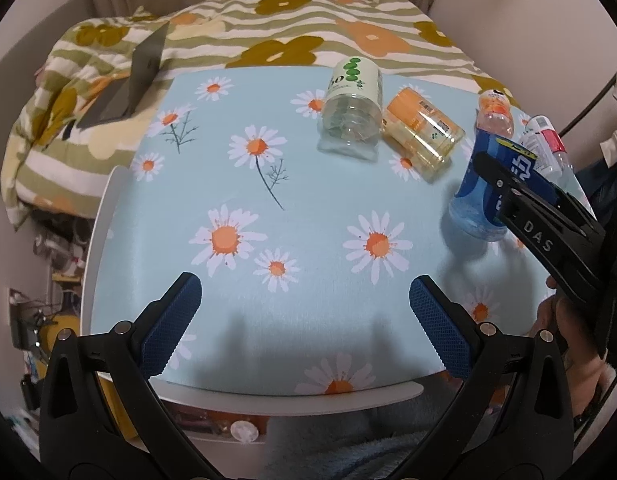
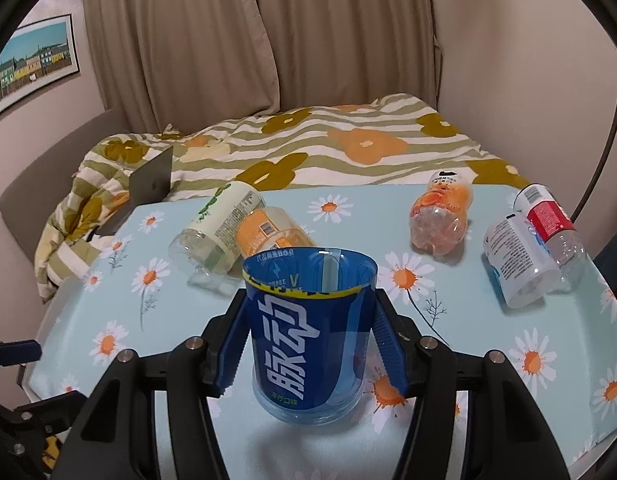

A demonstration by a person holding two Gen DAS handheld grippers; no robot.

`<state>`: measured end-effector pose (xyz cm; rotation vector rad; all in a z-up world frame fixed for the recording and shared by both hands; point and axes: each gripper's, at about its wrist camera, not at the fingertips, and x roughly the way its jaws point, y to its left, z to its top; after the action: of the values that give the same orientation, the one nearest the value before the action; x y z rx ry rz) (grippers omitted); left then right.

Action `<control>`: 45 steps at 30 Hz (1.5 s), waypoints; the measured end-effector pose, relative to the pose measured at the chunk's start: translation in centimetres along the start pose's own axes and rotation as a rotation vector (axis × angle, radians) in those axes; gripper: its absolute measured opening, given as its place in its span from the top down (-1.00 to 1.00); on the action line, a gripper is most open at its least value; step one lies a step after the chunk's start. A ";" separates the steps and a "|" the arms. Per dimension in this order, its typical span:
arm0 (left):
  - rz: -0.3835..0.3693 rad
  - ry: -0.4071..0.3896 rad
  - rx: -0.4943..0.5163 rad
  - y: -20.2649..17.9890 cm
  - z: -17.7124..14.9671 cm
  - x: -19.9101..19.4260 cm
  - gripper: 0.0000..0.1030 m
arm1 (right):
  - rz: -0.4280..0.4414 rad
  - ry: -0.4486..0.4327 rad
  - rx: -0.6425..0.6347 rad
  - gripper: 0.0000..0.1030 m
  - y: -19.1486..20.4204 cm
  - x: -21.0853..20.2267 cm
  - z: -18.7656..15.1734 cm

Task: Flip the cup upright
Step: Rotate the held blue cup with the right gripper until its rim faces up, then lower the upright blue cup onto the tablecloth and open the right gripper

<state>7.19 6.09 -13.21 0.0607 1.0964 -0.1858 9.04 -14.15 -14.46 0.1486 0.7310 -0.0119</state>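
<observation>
The cup is a cut blue-labelled bottle bottom (image 2: 308,336) with white characters. It stands nearly upright, open end up, its clear base at or just above the daisy tablecloth (image 2: 156,392). My right gripper (image 2: 308,332) is shut on its sides, blue pads (image 2: 232,344) pressing both flanks. In the left wrist view the cup (image 1: 482,196) is at the right edge with the right gripper's fingers (image 1: 504,184) on it. My left gripper (image 1: 304,320) is open and empty over the table's near edge.
Other cut bottles lie on their sides: a green-labelled one (image 2: 220,224), an orange-labelled one (image 2: 268,232), a peach one (image 2: 440,216), a white-labelled one (image 2: 516,264) and a red-labelled one (image 2: 548,220). A laptop (image 2: 152,180) lies on the bed behind the table.
</observation>
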 end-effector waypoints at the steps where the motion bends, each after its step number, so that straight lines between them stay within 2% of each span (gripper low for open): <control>1: 0.000 -0.002 0.005 0.1 -0.1 0.1 -1.00 | -0.004 -0.002 -0.001 -0.06 0.1 0.0 -0.2; 11: -0.009 0.002 0.034 0.7 -1.0 1.0 -1.00 | -0.041 -0.015 -0.064 -0.06 1.3 -0.1 -1.8; 23: -0.017 0.000 0.020 1.5 -1.9 0.7 -1.00 | -0.008 0.006 -0.101 -0.06 1.6 -1.7 -4.2; 36: -0.009 -0.015 -0.004 0.8 -2.1 -0.5 -1.00 | 0.016 0.047 -0.089 -0.08 1.5 -1.6 -3.8; 37: -0.004 -0.020 -0.007 0.7 -2.0 -0.9 -1.00 | 0.015 0.059 -0.087 -0.10 1.4 -1.7 -3.7; 38: 0.005 -0.027 -0.010 0.6 -2.0 -1.3 -1.00 | 0.013 0.068 -0.089 -0.27 1.4 -1.9 -3.5; 39: 0.011 -0.030 -0.015 0.5 -1.9 -1.6 -1.00 | 0.019 0.071 -0.092 -0.61 1.3 -2.1 -3.4; 41: 0.026 -0.031 -0.028 0.2 -1.7 -2.5 -1.00 | 0.043 0.076 -0.090 -0.94 1.0 -3.1 -2.7; 45: 0.054 -0.037 -0.042 -1.2 -1.2 -5.3 -1.00 | 0.059 0.097 -0.100 -0.99 -0.2 -5.6 -0.7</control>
<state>3.58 5.70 -9.02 0.0493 1.0606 -0.1152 4.41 -14.48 -11.27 0.0758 0.8221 0.0884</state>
